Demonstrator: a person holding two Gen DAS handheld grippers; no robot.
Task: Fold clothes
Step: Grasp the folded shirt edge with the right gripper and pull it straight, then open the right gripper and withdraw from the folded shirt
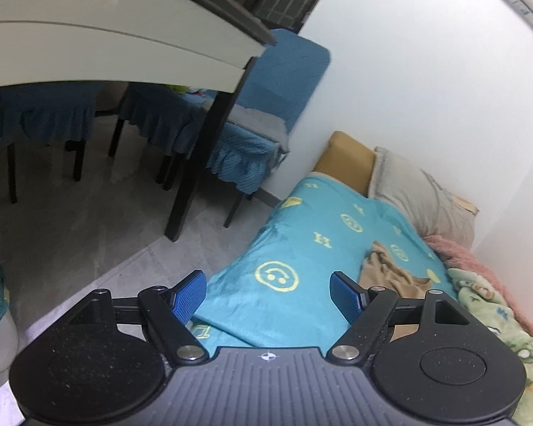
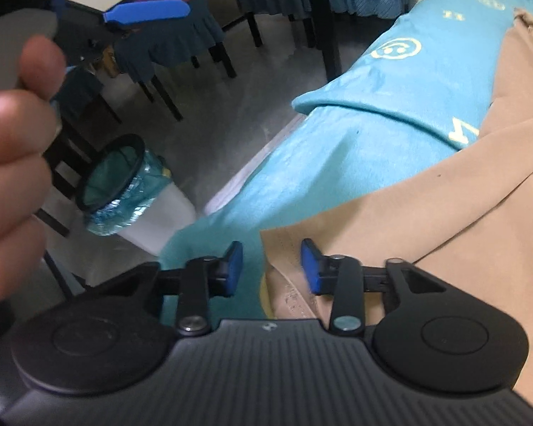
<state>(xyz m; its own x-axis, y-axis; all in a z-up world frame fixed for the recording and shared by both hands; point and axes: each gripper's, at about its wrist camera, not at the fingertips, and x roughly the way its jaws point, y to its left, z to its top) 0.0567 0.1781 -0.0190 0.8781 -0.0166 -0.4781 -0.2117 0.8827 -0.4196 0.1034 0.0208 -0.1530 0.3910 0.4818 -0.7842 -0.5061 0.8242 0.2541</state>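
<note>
While we hold both grippers out over the sofa's edge, the left gripper (image 1: 268,296) hangs above the turquoise blanket (image 1: 302,248) with its blue fingers spread wide and nothing between them; it points along the blanket toward the white wall (image 1: 426,88), tilted slightly so the room leans; in the right wrist view our left hand (image 2: 14,163) is curled in a fist around that tool's handle, knuckles close to the lens and blurred. Our right gripper (image 2: 272,266) sits low over the near end of the blanket, its fingers parted with a moderate gap; the edge of the tan garment (image 2: 444,213) lies between and just beyond them, and we cannot tell whether either pad touches the cloth. That garment is spread across the blanket; from the left wrist it shows as a crumpled tan heap (image 1: 387,269) beside the right blue finger. On the floor beside the sofa stands a white waste bin (image 2: 152,213) lined with a teal bag folded over its dark rim; what lies inside is not discernible. Chairs with blue ruffled covers (image 1: 238,149) stand under a white table (image 1: 106,46).
</note>
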